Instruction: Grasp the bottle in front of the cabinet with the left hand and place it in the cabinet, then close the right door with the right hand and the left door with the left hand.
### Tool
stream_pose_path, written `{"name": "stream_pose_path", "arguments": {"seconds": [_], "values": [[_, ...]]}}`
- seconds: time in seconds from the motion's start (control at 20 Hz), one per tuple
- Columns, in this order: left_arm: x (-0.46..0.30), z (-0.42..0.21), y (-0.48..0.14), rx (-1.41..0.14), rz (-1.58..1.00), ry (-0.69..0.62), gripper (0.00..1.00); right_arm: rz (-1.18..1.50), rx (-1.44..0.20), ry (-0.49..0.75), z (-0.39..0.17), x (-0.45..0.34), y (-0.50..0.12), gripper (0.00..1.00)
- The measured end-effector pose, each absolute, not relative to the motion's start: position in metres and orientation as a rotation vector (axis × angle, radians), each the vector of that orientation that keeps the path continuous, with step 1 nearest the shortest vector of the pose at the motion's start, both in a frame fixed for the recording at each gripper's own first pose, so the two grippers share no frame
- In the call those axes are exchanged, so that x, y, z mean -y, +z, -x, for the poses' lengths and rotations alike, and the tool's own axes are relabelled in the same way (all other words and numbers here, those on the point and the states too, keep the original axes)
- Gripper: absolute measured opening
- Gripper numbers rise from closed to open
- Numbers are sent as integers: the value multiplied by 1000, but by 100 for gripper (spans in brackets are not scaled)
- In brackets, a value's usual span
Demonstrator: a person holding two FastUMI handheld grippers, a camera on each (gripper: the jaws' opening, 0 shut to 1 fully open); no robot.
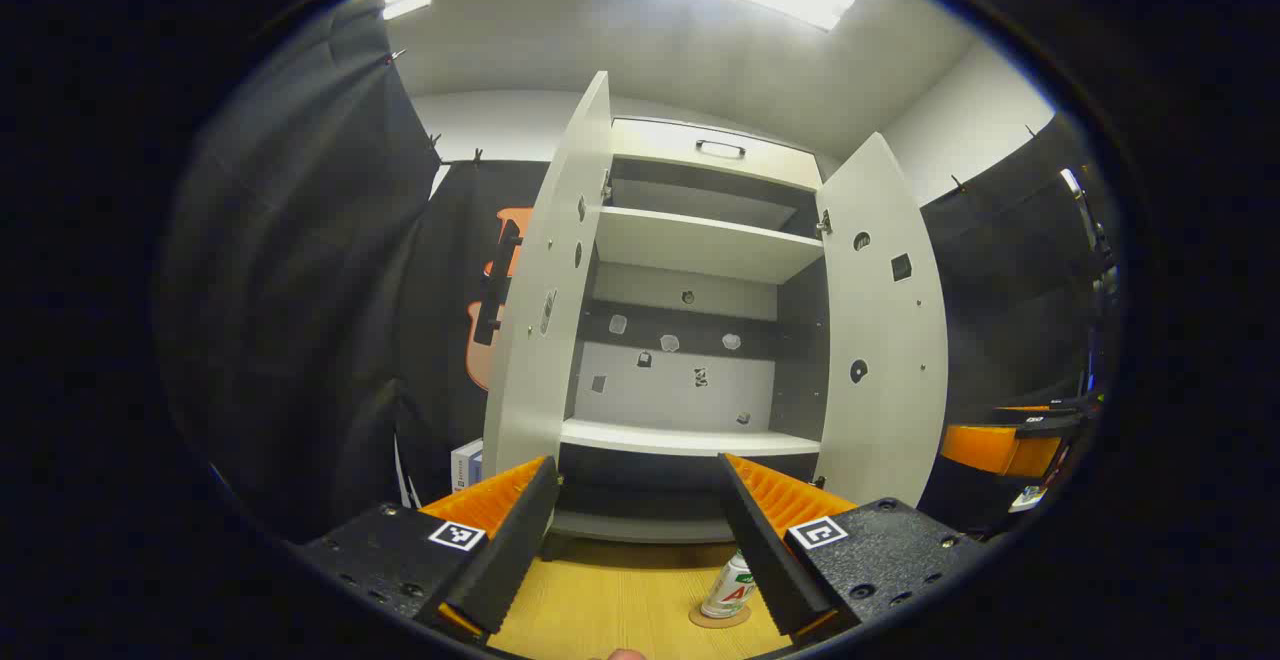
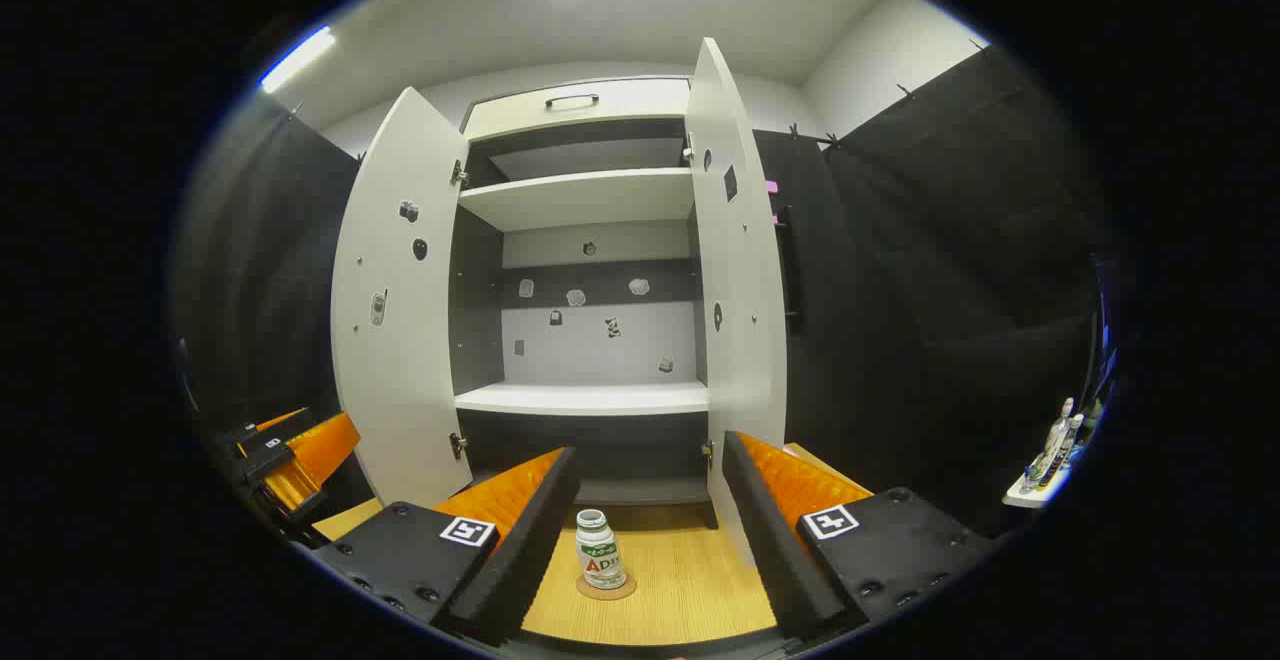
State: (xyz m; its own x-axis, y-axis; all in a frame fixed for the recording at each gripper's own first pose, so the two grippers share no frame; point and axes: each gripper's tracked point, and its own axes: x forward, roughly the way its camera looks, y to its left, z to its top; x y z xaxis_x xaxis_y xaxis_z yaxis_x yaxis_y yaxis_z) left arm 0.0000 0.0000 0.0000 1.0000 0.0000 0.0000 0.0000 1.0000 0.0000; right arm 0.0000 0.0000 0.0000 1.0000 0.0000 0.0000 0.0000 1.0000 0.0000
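Standing before cabinet: the small white plastic bottle with a green-and-red label (image 2: pixel 600 550) was seen upright on a round tan coaster (image 2: pixel 606 589), on the light wooden bench (image 2: pixel 680 580), not yet grasped.
Left gripper (image 1: pixel 640 550): its fingers were held spread apart and empty, with the bottle just beside the right-hand finger.
Right gripper (image 2: pixel 650 540): its fingers were likewise parted, nothing gripped, the bottle framed between them farther off.
Cabinet: the tall white two-door cabinet (image 2: pixel 585 200) was found with its left door (image 2: pixel 395 340) and right door (image 2: pixel 735 270) wide open, shelves bare.
Progress: nothing was judged completed; grasping, placing and both door closings remained.
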Motion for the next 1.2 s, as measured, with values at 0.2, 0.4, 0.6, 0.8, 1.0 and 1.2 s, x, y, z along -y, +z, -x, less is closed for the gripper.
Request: {"name": "stream_pose_path", "arguments": {"seconds": [0.2, 0.4, 0.6, 0.8, 1.0, 1.2], "values": [[-4, 2, 2, 4, 1, 11, 95, -5, -3, 2, 1, -1, 0, 96], [-9, 5, 1, 0, 7, 23, 95, -2, -7, 6, 1, -1, -1, 96], [-16, 8, 3, 4, 11, 38, 95, -6, -5, 10, 3, 1, 0, 96], [-21, 8, 7, 9, 20, 48, 95, -24, 6, 12, 6, 2, 3, 96], [-27, 9, 7, 7, 29, 54, 95, -26, 12, 35, 6, 2, 2, 96], [-33, 15, 7, 0, 31, 61, 95, -41, 9, 80, 0, -3, -5, 95]]}}
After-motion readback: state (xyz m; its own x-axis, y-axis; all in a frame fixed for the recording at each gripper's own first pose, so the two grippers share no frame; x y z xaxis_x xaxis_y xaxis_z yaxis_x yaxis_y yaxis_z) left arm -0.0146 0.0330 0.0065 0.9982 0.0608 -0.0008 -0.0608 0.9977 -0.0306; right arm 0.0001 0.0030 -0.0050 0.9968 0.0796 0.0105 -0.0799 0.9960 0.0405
